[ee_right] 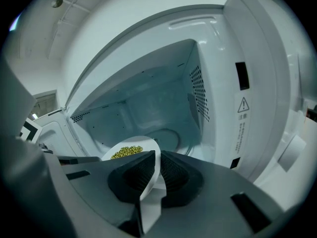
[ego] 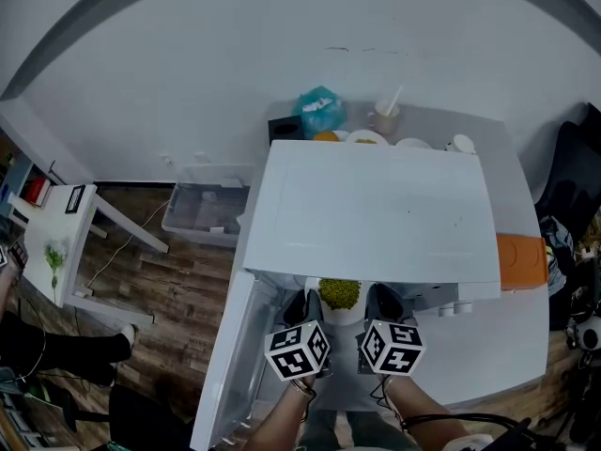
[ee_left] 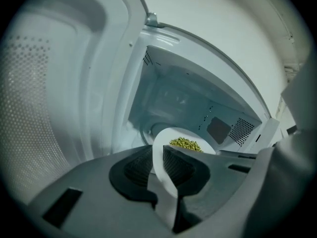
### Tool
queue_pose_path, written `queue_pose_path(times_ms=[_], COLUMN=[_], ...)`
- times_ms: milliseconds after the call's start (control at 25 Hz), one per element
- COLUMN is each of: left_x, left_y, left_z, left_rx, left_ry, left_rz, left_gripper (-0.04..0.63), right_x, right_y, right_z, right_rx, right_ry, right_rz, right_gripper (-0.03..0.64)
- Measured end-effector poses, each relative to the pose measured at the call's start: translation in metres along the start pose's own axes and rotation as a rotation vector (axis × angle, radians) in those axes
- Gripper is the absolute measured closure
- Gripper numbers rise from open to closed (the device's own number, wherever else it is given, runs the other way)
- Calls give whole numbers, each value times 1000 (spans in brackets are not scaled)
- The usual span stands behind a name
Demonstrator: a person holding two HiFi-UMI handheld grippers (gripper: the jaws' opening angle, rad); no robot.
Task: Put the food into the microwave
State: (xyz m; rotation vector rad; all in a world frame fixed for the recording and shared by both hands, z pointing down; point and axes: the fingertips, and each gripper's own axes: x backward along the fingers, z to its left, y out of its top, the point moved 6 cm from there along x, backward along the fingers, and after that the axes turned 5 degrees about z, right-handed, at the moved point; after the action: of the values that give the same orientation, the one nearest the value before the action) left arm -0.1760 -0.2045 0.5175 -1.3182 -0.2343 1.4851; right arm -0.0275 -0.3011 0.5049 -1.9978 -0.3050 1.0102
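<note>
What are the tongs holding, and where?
The white plate of green beans, by its rim: left tongs on the left edge, right tongs on the right.

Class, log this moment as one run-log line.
left hand-held gripper: shut on round white plate of green beans | right hand-held gripper: shut on plate | white microwave: door open | stage: plate at opening

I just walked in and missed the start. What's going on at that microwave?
A person is holding a white plate of green food with both hands' tools. The left tongs and right tongs are each shut on its rim. The plate is at the mouth of the microwave, in front of the turntable. The door is open to the left.
</note>
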Motion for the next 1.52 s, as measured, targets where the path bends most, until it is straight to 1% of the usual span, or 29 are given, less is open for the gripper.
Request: queue_pose_path(times_ms=[880,1040,1160,1520], left_x=[-41,-48,-53,-66], left_y=[16,18,21,19], left_z=[5,4,3,2], left_rx=[-23,-47,-75,-117], left_ry=[-11,-21,-12,19], left_rz=[-19,-52,-72,-69], left_gripper=[528,528,528,526], right_x=[-33,-37,-41,-50], right_y=[8,7,7,7], right_z=[-5,-7,-7,-9], right_rx=[-29,-21,-14,-12], right_ry=[-52,-74,-92,-124], right_rz=[-39,-49,-55,-56], right_gripper=[571,571,571,569])
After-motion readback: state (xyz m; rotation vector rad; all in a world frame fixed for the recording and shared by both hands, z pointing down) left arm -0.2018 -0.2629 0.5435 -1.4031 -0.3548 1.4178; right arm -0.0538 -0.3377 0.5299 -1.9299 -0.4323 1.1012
